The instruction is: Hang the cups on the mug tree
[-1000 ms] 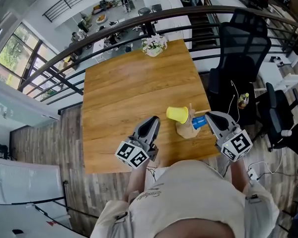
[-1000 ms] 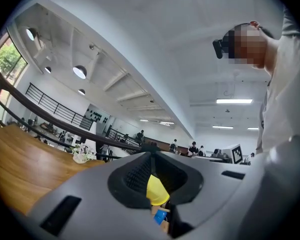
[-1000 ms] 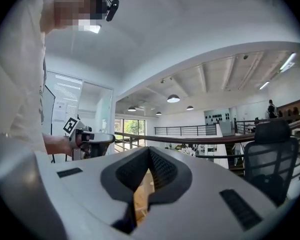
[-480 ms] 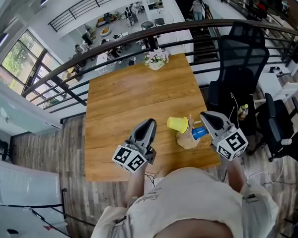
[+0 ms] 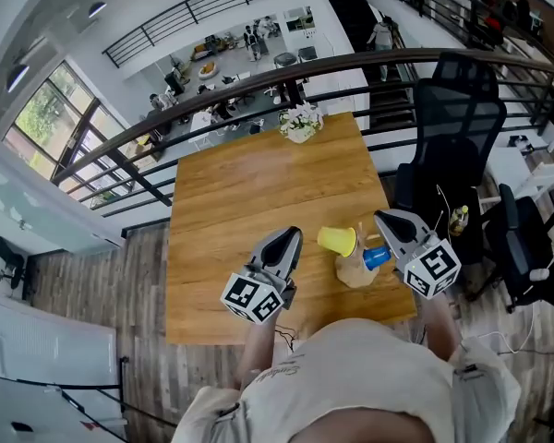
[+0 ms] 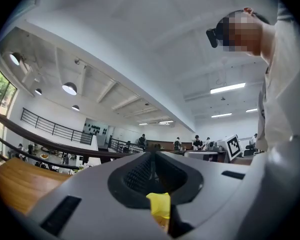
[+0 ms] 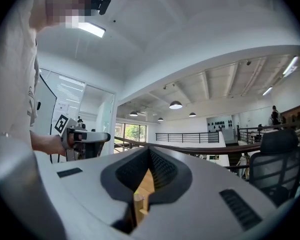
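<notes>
Held left gripper and right gripper over tabletop, jaws of both together, empty; flanked mug tree bearing yellow cup and blue cup; showed black-and-white square markers on cubes.

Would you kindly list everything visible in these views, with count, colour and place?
table: one, light wood, centre
mug tree: one, wood, table's near right corner
yellow cup: one, yellow, on the tree's left side
blue cup: one, blue, on the tree's right side
flowers: one bunch, white and green, table's far edge
office chairs: two, black, right of the table
railing: one, dark, beyond the table
left gripper: one, grey, shut, empty, left of the tree
right gripper: one, grey, shut, empty, right of the tree
</notes>
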Demonstrator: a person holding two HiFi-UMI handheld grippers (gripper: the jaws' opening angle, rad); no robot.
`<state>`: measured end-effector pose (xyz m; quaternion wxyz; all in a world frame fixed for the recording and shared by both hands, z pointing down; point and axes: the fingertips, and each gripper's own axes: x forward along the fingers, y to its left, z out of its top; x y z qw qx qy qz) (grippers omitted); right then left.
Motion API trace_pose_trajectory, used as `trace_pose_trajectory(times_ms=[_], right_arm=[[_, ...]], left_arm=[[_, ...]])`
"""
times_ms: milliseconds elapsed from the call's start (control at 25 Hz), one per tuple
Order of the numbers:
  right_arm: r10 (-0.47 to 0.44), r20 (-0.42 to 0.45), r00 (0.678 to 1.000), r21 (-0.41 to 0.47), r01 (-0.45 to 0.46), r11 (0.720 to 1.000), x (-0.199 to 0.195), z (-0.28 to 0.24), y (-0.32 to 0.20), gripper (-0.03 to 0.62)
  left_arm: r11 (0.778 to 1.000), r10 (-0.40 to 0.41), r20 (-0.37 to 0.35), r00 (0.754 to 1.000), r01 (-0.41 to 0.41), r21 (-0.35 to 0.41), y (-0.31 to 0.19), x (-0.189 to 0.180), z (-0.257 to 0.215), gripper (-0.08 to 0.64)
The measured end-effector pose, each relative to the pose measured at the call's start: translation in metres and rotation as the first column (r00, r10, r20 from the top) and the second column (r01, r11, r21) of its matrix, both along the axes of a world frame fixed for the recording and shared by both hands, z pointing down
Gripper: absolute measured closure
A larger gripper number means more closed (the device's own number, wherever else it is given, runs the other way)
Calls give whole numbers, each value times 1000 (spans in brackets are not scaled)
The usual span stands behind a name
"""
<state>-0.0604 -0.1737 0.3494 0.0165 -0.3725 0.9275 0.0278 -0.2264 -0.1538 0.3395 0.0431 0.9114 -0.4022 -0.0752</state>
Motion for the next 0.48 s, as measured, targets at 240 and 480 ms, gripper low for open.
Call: trace_pose_trajectory(times_ms=[240, 480], right_arm=[[-4, -14, 1000, 5, 4, 1000, -1, 3, 0, 598], [-2, 5, 1000, 18, 1, 1000, -3, 3, 0, 597]], left_arm=[[999, 32, -49, 998, -33, -24, -4, 4, 1, 526], [999, 25, -42, 999, -27, -37, -6, 6, 4, 526]])
